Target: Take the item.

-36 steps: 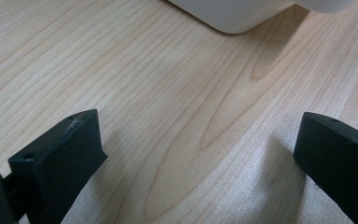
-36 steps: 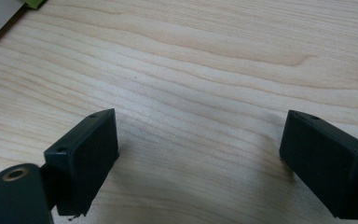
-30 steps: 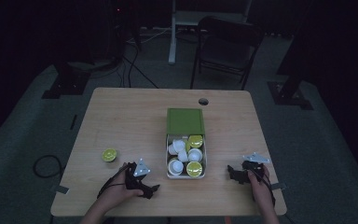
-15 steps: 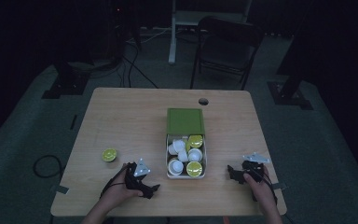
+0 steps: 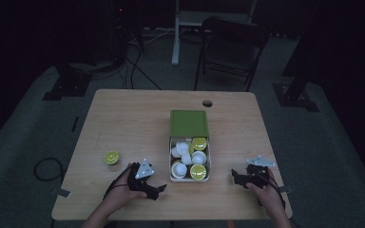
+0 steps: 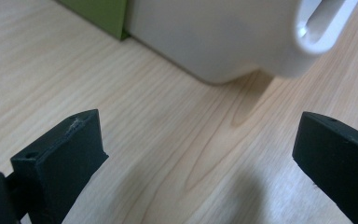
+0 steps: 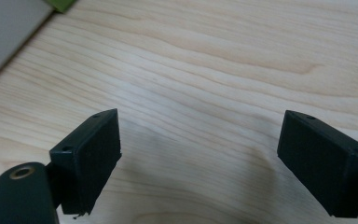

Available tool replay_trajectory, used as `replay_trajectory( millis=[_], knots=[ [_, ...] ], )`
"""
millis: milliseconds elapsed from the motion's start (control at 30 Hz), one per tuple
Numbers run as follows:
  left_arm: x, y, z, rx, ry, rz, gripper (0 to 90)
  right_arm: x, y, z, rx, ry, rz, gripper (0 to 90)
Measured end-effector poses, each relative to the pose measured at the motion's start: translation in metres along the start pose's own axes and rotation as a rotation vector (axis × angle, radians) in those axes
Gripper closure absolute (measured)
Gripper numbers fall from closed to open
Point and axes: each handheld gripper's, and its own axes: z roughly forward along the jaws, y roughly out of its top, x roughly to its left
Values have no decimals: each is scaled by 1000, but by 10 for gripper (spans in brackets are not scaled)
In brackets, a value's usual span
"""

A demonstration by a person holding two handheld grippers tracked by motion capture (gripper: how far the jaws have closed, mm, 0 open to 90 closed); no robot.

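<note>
A white box [image 5: 172, 161] with a green lid [image 5: 188, 123] laid behind it holds several white and lime-green capsules [image 5: 198, 172]. One lime-green capsule [image 5: 111, 157] lies alone on the table to the left. My left gripper [image 5: 159, 189] rests near the front edge, left of the box, open with nothing between its jaws. In the left gripper view the box's white wall [image 6: 214, 37] and a green corner [image 6: 98, 14] lie just ahead. My right gripper [image 5: 235, 178] rests right of the box, open and empty, over bare wood [image 7: 200, 107].
The wooden table [image 5: 123, 123] has a round cable hole [image 5: 207, 103] at the back. A dark chair [image 5: 230, 47] stands behind it. Cables lie on the floor [image 5: 45, 168] at the left. The room is dim.
</note>
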Motion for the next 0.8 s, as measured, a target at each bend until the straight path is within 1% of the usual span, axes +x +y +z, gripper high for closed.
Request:
replay_trajectory(
  millis=[133, 200, 267, 300, 367, 467, 567, 667, 700, 800],
  knots=[
    [0, 4, 1, -12, 11, 2, 21, 7, 2, -2, -11, 29, -19, 127],
    [1, 5, 1, -16, 14, -8, 21, 9, 2, -2, -17, 38, -18, 127],
    [3, 6, 1, -19, 17, -18, 21, 10, 3, -2, -24, 41, -31, 127],
    [4, 6, 1, -23, 17, -19, 21, 10, 3, -2, -26, 41, -36, 127],
    [5, 8, 0, -43, 7, -20, 21, 10, 3, -2, -26, 66, -42, 127],
    [6, 12, 0, -55, 0, -9, 21, 12, 3, -3, -28, 81, -52, 125],
    [5, 15, 1, -63, -4, -3, 21, 15, 2, -5, -32, 102, -52, 125],
    [3, 19, 2, -68, -17, 16, 21, 20, 2, -8, -31, 123, -83, 124],
    [3, 20, 2, -73, -19, 23, 21, 22, 3, -10, -36, 128, -87, 125],
    [3, 23, 1, -86, -12, 22, 21, 26, 5, -15, -60, 145, -91, 125]
  ],
)
